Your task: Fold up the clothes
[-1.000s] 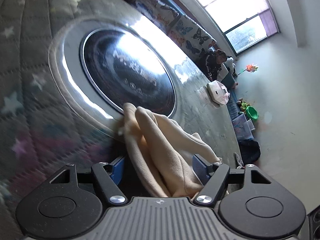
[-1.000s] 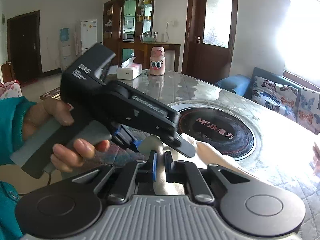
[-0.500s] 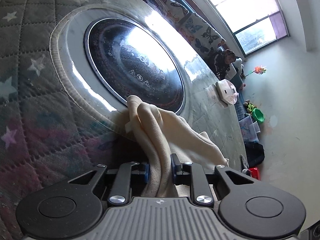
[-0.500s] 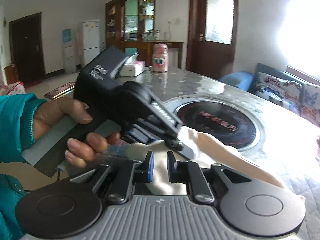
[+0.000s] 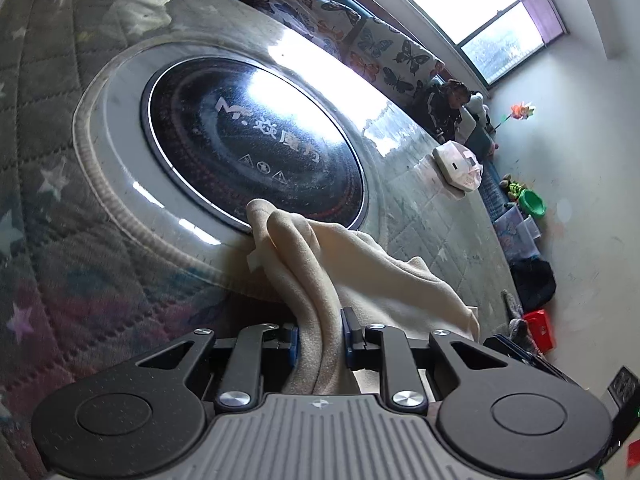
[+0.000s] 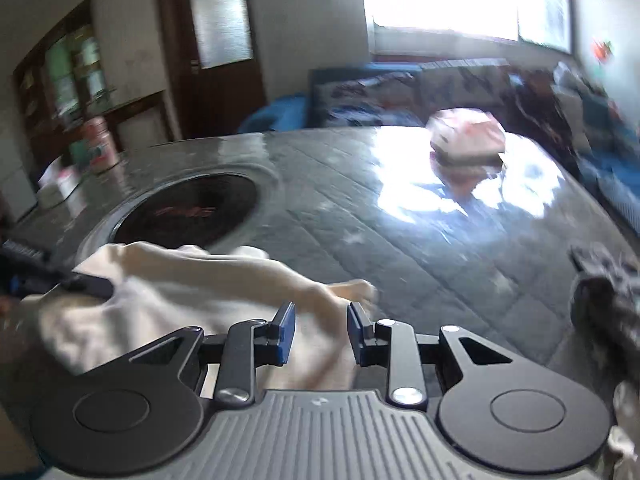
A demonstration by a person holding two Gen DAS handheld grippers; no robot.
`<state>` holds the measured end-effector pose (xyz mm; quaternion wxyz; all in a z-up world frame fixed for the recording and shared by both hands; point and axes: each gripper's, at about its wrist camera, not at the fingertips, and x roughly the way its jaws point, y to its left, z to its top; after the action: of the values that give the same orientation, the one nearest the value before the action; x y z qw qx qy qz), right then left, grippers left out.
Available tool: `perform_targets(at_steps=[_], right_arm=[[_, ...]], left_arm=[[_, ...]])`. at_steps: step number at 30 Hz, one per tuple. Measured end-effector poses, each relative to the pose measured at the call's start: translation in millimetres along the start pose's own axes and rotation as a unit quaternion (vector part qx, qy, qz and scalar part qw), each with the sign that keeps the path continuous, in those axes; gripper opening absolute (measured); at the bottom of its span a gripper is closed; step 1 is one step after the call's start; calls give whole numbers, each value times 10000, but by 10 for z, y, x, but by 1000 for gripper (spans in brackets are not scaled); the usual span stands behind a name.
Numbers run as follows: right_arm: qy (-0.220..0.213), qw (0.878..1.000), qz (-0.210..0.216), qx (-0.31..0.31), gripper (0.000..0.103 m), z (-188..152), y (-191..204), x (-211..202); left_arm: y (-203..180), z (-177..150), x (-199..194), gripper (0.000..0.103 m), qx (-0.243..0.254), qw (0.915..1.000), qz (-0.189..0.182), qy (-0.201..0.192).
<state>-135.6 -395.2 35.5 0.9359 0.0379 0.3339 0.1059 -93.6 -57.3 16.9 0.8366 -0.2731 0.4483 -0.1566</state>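
A cream garment [image 5: 360,264] lies bunched on the quilted table cover, at the near edge of the round black cooktop [image 5: 256,148]. My left gripper [image 5: 320,336] is shut on a raised fold of it, which runs up between the blue pads. In the right wrist view, which is blurred, the same garment [image 6: 180,280] spreads to the left under my right gripper [image 6: 321,332]. Its jaws are opening, and cream fabric shows in the gap without the pads pressing on it. The left gripper's fingertip [image 6: 80,284] rests on the cloth at far left.
A white and pink pack [image 6: 466,140] lies on the far side of the table [image 6: 400,240]. A dark grey garment [image 6: 604,304] sits at the right edge. A sofa with butterfly cushions [image 5: 360,40] and a seated person [image 5: 444,104] lie beyond.
The left jaws closed on the cream fold and have held it since. The right gripper swung right, away from the left gripper and the hand, and its jaws parted.
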Motion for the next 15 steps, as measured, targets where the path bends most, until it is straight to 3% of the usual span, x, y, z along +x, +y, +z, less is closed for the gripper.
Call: perform_targets(at_steps=[6,10,12,15], right_arm=[[118,9984,65,547,32,-95,-176,158],[76,9982,193,570,30,-129,-150,160],[55,9986,276,446,12,-114,-82,150],[-78,9998,166,125,11,-76,37,86]], left_arm=[[-43,24,34,22,139,9998,116,1],[-86,30,38,22,264,9995,183,-12],[-119,46,43,22,362,9991,201,-27],[-177,81,36,19,507,9985,185,-52]])
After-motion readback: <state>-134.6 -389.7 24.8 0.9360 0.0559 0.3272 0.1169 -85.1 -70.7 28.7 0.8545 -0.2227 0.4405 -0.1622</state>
